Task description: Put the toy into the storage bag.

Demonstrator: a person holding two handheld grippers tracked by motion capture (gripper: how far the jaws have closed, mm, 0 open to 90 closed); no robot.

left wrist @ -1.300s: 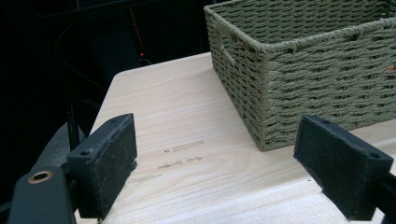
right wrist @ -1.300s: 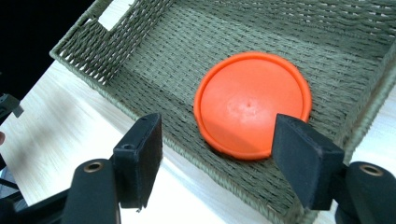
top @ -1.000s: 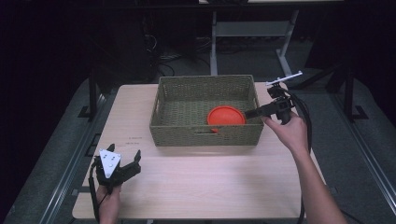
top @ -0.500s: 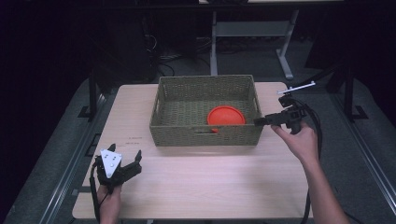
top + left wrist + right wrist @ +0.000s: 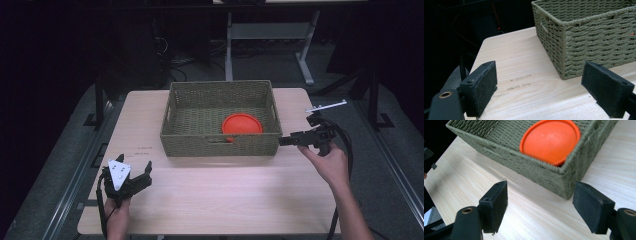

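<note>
An orange plate is lying inside a woven green basket, in its near right part, leaning against the front wall at about 5 o'clock from the basket's centre. The right gripper is hovering just outside the basket's near right corner, at roughly 3 o'clock from the plate, with its jaws standing wide apart and grasping nothing; in the right gripper view the orange plate is sitting beyond the jaws at 12 o'clock, and the basket wall is standing between the gripper and the plate. The left gripper is resting near the table's front left corner, well apart from the basket, at about 7 o'clock from it, held by the person's left hand, its jaws likewise spread and empty. In the left gripper view the basket's near left corner is rising at 1 o'clock past the open gripper. The light wooden table is lying bare across its whole front half, giving open room between the two grippers. The person's right hand is reaching in over the table's right edge.
</note>
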